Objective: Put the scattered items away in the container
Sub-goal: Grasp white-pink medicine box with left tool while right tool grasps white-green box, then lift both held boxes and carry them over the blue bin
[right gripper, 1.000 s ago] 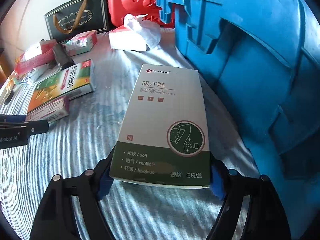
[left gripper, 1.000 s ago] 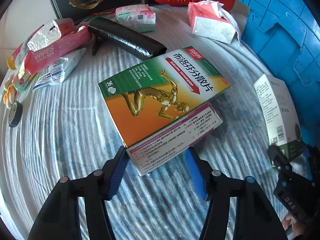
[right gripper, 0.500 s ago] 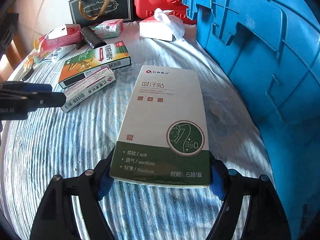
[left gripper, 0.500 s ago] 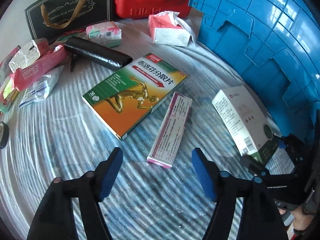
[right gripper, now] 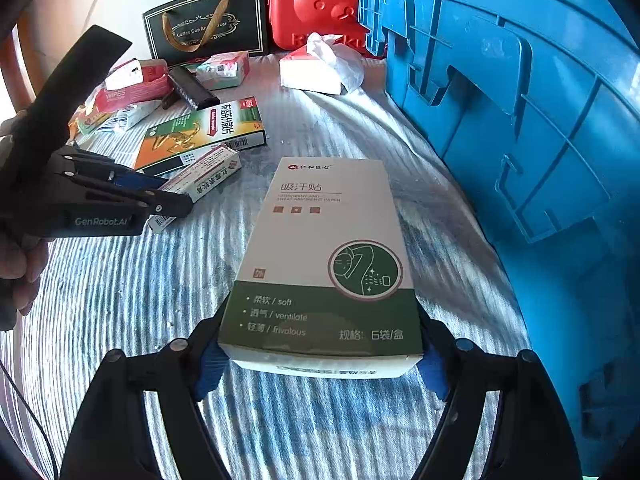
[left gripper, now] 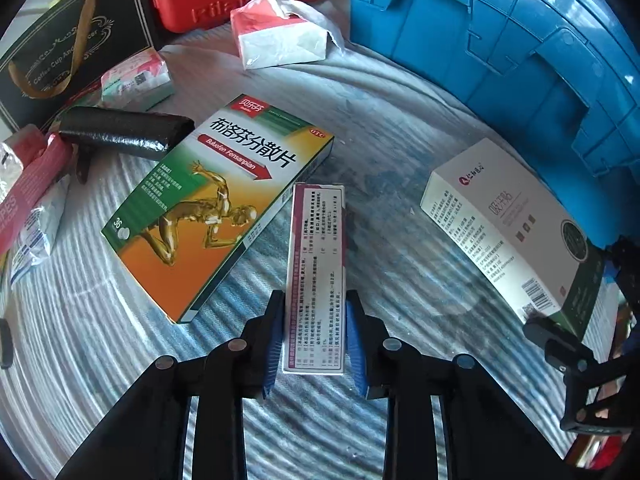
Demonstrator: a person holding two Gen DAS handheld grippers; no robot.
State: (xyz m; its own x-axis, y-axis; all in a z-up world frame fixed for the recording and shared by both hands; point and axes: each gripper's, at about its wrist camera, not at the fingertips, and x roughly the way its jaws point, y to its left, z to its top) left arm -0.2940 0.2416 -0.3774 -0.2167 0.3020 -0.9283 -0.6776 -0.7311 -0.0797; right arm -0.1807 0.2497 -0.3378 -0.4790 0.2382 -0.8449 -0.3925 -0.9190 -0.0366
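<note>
Between the left claw's (left gripper: pixel 314 336) blue pads, whose jaws have just been closing, sits the slim white-and-magenta cardboard carton (left gripper: pixel 316 272), pinched across its narrow width near one end so it lifts lengthwise. Right claw (right gripper: pixel 320 364) clamps the wide white-and-green cardboard box (right gripper: pixel 320 264) at its near end, angled steeply down. Both stand near the blue plastic crate (right gripper: pixel 520 120), which rises on the right claw's far side above the striped cloth worktop (right gripper: pixel 120 300).

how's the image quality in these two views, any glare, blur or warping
Left wrist view: heavy fisheye bending of the blue crate, black corners, sharp print on the slim box, sun glare on the orange and green box. Right wrist view: same warp, the white and green box crisp, upper-left background washed out, hard shadows under the right tongs.
</note>
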